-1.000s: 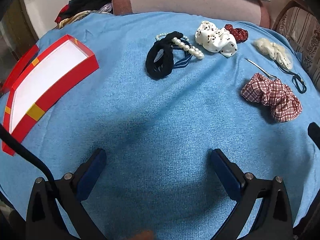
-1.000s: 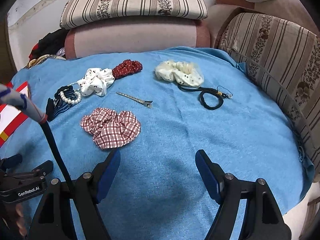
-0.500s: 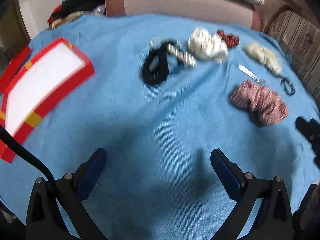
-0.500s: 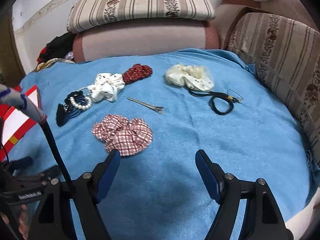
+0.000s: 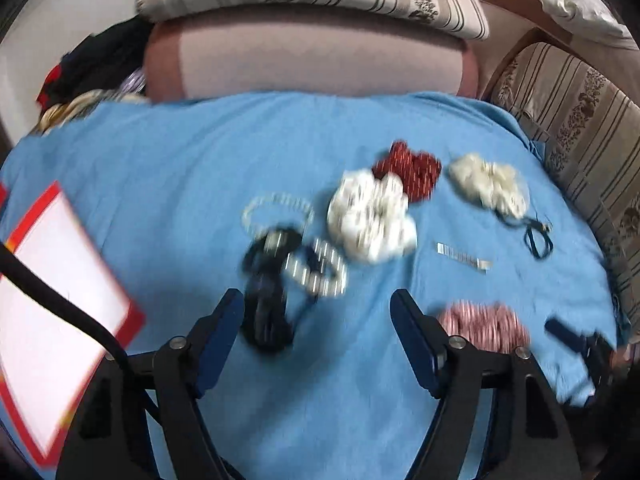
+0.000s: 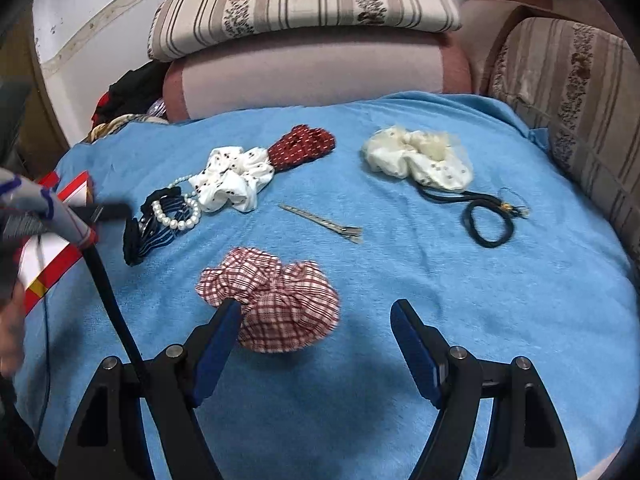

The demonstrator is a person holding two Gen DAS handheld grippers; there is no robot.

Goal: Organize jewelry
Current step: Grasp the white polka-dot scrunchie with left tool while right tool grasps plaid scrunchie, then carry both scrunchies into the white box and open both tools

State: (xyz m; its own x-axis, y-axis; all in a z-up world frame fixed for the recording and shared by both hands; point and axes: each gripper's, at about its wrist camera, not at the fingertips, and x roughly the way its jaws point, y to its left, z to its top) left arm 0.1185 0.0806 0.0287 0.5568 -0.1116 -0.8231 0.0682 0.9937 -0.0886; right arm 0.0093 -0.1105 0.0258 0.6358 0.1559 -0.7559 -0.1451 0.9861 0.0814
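Left tool (image 5: 318,320) closing, empty, black scrunchie (image 5: 266,304) just beyond

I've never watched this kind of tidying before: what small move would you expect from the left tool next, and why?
Probably a short drop onto the black hair tie. The left gripper is over it with nothing between its jaws, which are closing, and the tie lies just ahead of them, beside the pearl bracelet. The red box waits open to the left.

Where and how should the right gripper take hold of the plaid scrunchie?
Pinch the plaid scrunchie across its bunched near edge, coming from above and in front. It lies flat on the blanket, puffy folds standing up, right before the open right gripper, so a fold probably gives the best bite.
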